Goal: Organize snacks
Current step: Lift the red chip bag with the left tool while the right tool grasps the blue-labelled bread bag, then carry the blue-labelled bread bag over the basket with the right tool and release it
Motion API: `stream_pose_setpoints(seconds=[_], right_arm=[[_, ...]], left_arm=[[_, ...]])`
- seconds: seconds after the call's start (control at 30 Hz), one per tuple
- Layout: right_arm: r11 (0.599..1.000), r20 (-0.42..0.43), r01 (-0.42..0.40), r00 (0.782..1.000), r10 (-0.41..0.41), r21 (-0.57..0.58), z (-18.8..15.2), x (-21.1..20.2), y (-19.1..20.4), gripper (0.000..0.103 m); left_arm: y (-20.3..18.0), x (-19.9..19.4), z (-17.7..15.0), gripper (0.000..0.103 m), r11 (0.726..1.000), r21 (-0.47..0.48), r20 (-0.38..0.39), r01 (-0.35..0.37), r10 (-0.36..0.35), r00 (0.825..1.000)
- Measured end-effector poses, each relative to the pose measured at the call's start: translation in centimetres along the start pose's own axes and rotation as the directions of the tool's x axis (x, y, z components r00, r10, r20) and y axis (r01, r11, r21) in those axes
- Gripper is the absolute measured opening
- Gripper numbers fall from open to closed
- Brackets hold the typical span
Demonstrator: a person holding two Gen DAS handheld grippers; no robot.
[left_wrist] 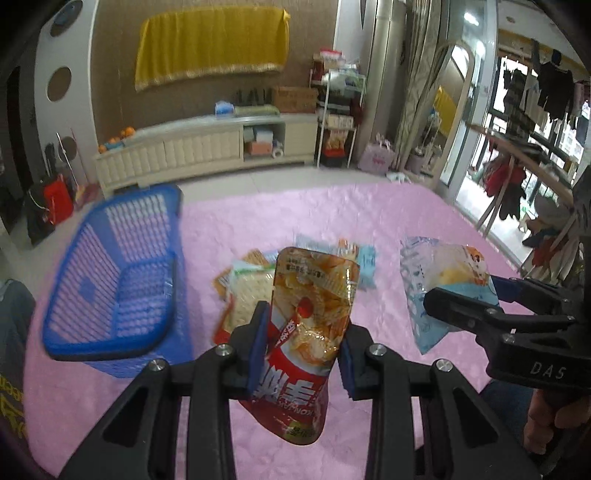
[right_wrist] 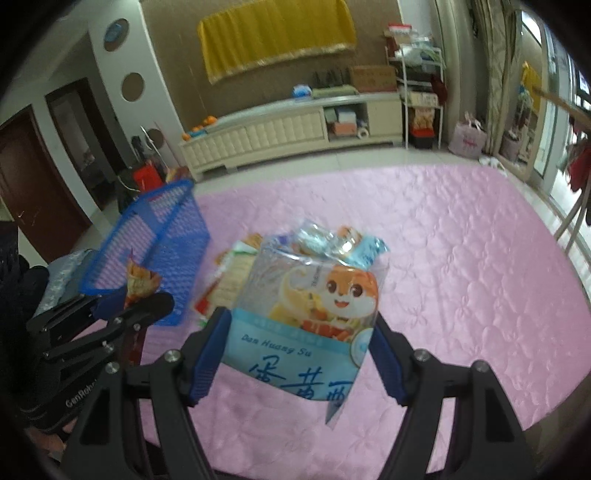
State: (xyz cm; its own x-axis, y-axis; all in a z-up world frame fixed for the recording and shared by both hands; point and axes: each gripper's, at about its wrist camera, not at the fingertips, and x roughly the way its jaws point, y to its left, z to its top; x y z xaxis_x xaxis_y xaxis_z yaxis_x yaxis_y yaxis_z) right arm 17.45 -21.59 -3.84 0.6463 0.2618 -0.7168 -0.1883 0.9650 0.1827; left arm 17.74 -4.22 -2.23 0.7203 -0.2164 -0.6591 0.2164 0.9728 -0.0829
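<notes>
Left gripper (left_wrist: 304, 341) clamps a red snack packet (left_wrist: 310, 325); right gripper (right_wrist: 299, 350) clamps a blue pastry bag (right_wrist: 310, 317), both above the pink cloth (right_wrist: 461, 258).

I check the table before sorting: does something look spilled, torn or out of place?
Nothing is spilled or torn. The remaining snack packets lie in a loose overlapping heap on the pink cloth, beside the empty blue basket.

Yellow cloth (right_wrist: 277, 35) above cream cabinet (right_wrist: 291, 127)
</notes>
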Motion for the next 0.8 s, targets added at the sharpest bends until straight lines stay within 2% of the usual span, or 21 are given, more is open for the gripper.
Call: stream_pose_setpoints(seconds=[0.27,0.47,0.67,0.8], right_arm=[[0.995,0.103,-0.072,0.991,0.080,-0.074,1.6,-5.9,5.4,0.076],[0.983,0.101,-0.144,0.983,0.156,-0.117,2.7,-7.2,9.3,0.076],[0.969,0.095,-0.186,0.974,0.203,-0.162,4.3,-7.0,12.5,0.076],[0.960,0.083,-0.202,0.972,0.221,-0.192,5.6,-6.1,14.2,0.076]], left_arm=[[2.6,-7.6,1.0,0.031,0.998,-0.004,0.098,-0.067,0.067,0.993],[5.4,-11.7,1.6,0.031,0.992,-0.027,0.145,-0.125,0.128,0.981],[8.5,-13.1,2.7,0.031,0.985,-0.040,0.167,-0.167,0.171,0.971],[10.3,-13.0,3.6,0.031,0.984,-0.064,0.169,-0.169,0.178,0.969]])
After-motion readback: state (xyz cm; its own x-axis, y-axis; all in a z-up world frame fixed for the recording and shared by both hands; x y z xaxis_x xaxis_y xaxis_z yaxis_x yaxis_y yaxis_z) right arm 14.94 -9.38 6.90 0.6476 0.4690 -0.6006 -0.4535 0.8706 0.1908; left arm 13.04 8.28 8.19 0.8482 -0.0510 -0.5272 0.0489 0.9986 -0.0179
